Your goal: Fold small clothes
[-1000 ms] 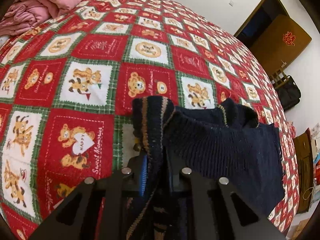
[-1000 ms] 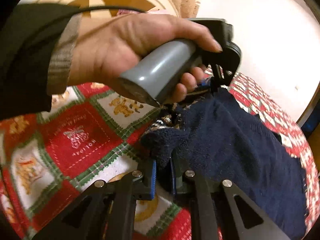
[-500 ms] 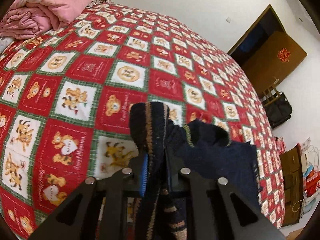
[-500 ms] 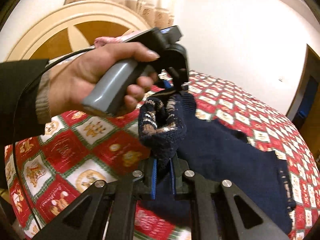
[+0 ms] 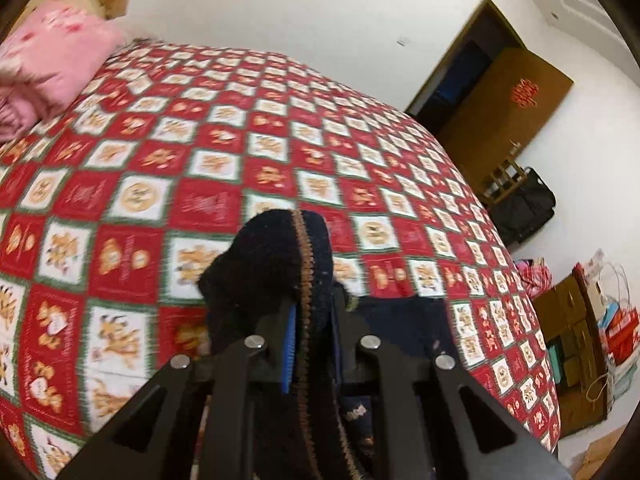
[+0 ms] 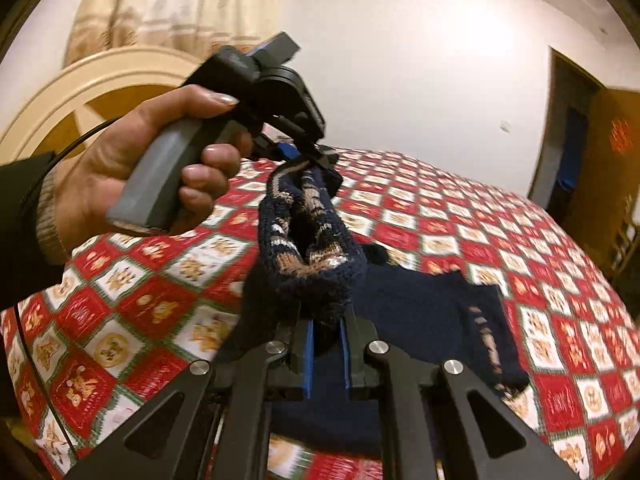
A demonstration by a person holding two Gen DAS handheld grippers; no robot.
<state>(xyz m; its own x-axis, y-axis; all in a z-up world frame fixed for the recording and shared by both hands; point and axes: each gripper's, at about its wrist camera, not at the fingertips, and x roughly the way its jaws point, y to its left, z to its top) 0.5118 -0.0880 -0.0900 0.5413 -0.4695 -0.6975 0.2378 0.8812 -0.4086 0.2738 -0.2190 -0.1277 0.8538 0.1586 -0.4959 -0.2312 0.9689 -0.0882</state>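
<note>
Red-and-white teddy-bear patchwork covers the bed (image 5: 168, 168), with a pink quilt (image 5: 52, 68) bundled at its far left corner. Left of centre, a hand (image 6: 132, 168) holds the left gripper (image 6: 308, 156), its fingers clamped on one edge of the navy knitted sweater (image 6: 424, 312). Lower down, the right gripper (image 6: 326, 344) pinches another bunched edge. Most of the sweater seems to trail onto the bed, though blur hides the contact. A brown door (image 5: 500, 120) stands at right.
</note>
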